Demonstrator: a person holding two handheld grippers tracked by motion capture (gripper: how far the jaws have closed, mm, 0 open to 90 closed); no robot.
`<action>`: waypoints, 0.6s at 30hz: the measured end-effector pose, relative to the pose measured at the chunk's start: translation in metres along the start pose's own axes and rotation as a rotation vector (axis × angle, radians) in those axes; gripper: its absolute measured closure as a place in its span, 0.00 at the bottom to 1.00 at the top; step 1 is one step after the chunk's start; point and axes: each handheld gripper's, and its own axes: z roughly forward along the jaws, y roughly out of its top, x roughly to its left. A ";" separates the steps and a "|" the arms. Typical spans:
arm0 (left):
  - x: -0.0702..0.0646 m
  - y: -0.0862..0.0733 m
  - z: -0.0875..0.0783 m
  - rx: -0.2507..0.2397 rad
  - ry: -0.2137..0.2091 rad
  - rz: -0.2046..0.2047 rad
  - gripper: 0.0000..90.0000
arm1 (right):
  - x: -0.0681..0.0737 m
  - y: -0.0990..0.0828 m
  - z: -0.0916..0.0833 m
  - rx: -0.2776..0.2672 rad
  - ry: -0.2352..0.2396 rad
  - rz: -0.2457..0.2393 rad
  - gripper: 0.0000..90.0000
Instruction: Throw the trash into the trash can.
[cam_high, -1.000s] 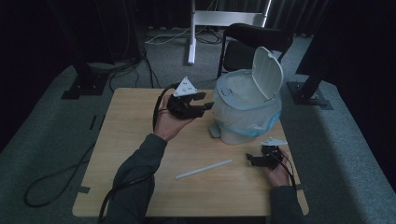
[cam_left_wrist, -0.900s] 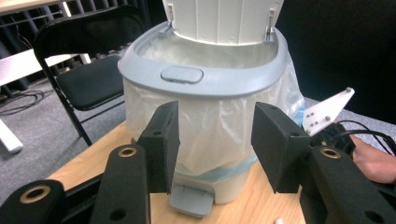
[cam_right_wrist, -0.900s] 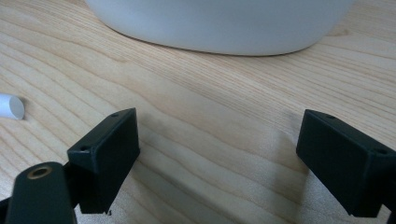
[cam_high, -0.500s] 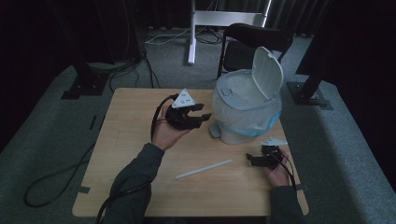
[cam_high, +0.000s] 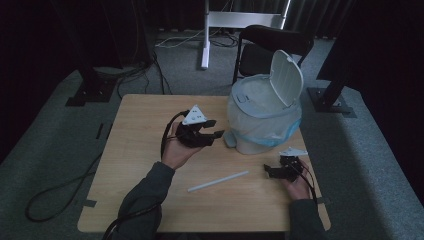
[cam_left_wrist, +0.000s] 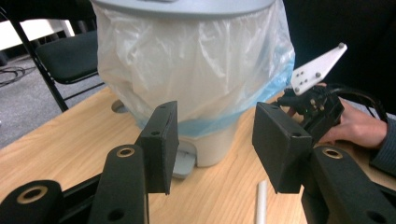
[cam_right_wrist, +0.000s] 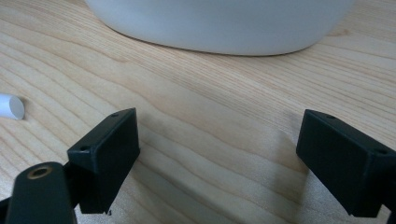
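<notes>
Bin (cam_high: 262, 125) on surface (cam_high: 135, 160), right of frame centre, lid raised. Left gripper (cam_high: 209, 135) just left of bin. Right gripper (cam_high: 270, 171) below bin, lower right. Tube (cam_high: 218, 181) lies between grippers, lower centre. Chair (cam_high: 270, 45) behind surface, top.

right gripper (cam_right_wrist: 217, 154) jaws wide apart, nothing between, low over table (cam_right_wrist: 196, 93). white bin base (cam_right_wrist: 219, 23) ahead. white tube end (cam_right_wrist: 10, 106) left of bin base.

A black folding chair (cam_high: 272, 47) stands on grey carpet just beyond the wooden table's (cam_high: 140, 145) far right corner, with a white stand (cam_high: 235, 20) and cables (cam_high: 135, 75) behind.
</notes>
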 end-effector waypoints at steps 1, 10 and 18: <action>-0.001 -0.002 0.000 0.001 -0.002 -0.003 0.56 | 0.000 0.000 0.000 0.000 0.000 0.000 0.13; -0.007 -0.019 0.000 0.027 -0.011 -0.002 0.56 | 0.000 0.000 0.000 0.000 0.000 0.001 0.14; -0.017 -0.037 0.009 0.081 -0.040 0.002 0.57 | 0.000 0.000 0.000 0.000 -0.001 -0.001 0.13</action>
